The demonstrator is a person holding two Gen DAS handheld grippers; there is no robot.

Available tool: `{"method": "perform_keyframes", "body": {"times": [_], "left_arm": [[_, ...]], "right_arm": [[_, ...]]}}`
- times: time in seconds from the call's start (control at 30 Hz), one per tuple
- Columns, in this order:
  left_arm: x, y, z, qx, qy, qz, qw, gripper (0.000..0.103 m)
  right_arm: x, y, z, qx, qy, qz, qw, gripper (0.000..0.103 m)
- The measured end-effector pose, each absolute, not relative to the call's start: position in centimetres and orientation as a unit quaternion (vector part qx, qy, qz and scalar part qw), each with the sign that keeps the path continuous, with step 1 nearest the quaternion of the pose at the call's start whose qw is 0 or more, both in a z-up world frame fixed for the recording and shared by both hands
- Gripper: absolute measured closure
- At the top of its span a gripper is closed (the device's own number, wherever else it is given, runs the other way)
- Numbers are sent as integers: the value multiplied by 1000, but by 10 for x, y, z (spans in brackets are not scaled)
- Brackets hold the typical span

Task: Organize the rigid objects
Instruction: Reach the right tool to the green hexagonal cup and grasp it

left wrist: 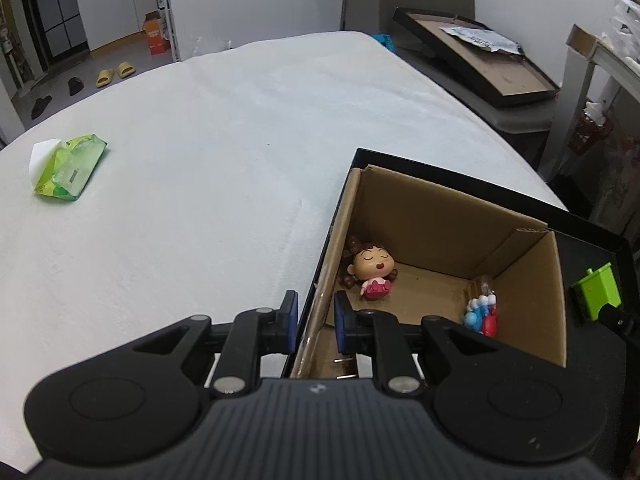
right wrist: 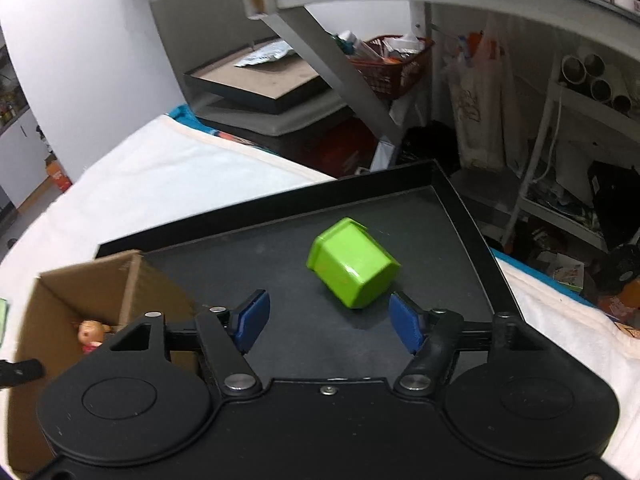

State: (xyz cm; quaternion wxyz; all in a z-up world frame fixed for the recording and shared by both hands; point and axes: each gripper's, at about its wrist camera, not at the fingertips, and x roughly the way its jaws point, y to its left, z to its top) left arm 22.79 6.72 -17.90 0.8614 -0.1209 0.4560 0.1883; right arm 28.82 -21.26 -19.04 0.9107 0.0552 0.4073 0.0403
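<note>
Two grippers work at one black tray [right wrist: 472, 216] on the white-covered table [left wrist: 224, 128]. Left gripper [left wrist: 316, 316] is clamped on the near-left wall of the carton [left wrist: 432, 216], one pad outside, one inside. Right gripper [right wrist: 326, 320] stands with its jaws apart and nothing between the pads; the green pot [right wrist: 352, 264] lies tipped on its side on the tray floor, just beyond the fingertips and apart from them.

Inside the carton lie a doll [left wrist: 372, 270] at the left wall and a blue-and-red toy [left wrist: 482, 314] at the right wall.

Hazards, as judged from this position:

1. The pot has faceted, tapered sides and rests on one facet. A pad striking it off-centre is likely to roll or skid it across the smooth tray instead of seating it.
2. The jaw gap looks only slightly wider than the pot. A misaligned approach could push it toward the tray rim.
3. The carton wall is thin card. Excess pull from the clamp may bend it or tilt the carton and shift the toys.
</note>
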Motion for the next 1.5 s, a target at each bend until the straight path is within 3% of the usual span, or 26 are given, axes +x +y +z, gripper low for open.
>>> {"method": "perform_keyframes", "body": {"times": [0.23, 0.37, 0.6, 0.9, 1.5], "left_arm": [[237, 61, -185, -99, 462, 214, 855, 76], [241, 52, -186, -72, 457, 222, 858, 67], [248, 31, -190, -23, 456, 215, 863, 60], [252, 21, -194, 17, 455, 222, 862, 55], [250, 22, -191, 13, 454, 212, 865, 54]], "right_arm": [[302, -205, -208, 3, 393, 36, 919, 25], [310, -199, -215, -21, 390, 45, 919, 25], [323, -201, -224, -25, 389, 41, 920, 25], [330, -208, -232, -9, 385, 35, 922, 39], [317, -216, -222, -7, 395, 31, 918, 48]]}}
